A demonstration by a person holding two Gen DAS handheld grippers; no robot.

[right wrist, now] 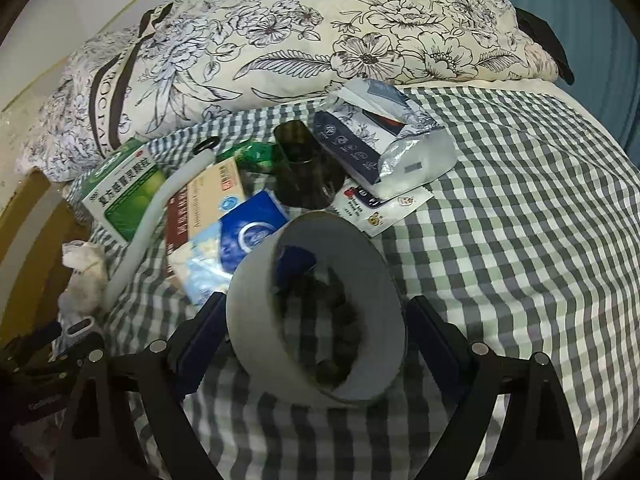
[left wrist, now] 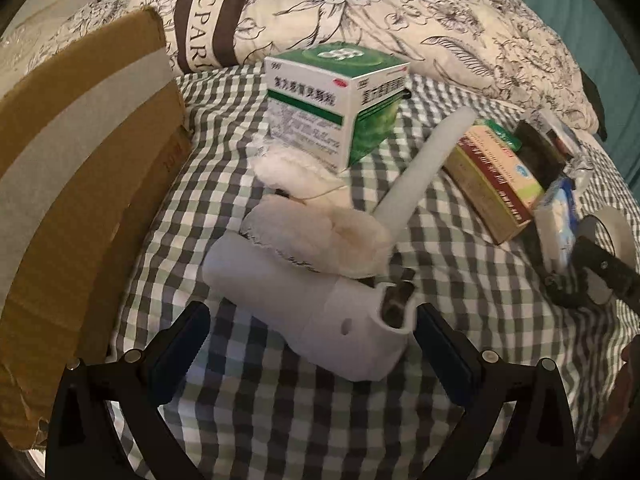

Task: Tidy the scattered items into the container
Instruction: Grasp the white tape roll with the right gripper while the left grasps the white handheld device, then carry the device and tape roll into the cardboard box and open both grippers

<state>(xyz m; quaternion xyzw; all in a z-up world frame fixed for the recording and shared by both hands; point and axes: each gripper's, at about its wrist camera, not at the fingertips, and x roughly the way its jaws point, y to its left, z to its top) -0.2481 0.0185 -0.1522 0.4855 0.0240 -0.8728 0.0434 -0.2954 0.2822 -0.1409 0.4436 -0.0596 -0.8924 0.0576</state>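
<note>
Scattered items lie across the checked bed (right wrist: 520,200), and we judge the step in hand to be the approach for two pickups, none of them boxed yet. Our left claw (left wrist: 312,344) stands wide open, empty, its pads on either side of a white foam-wrapped object (left wrist: 304,300) low in the frame's centre, not pressing on it. Our right claw (right wrist: 316,340) is likewise wide open around a tape roll (right wrist: 316,312) at lower centre, with gaps showing on both sides. Next, we think, each claw needs to settle lower and close squarely, then carry its piece to the cardboard box (left wrist: 80,168).

Only the left view shows that box properly, filling the left of the frame; the right view catches just a brown sliver at far left. The right view alone lays out the dark jar (right wrist: 304,172), blue tissue pack (right wrist: 240,236) and foil packets (right wrist: 416,160) at upper centre. Both views share the green medicine box (left wrist: 336,104).
</note>
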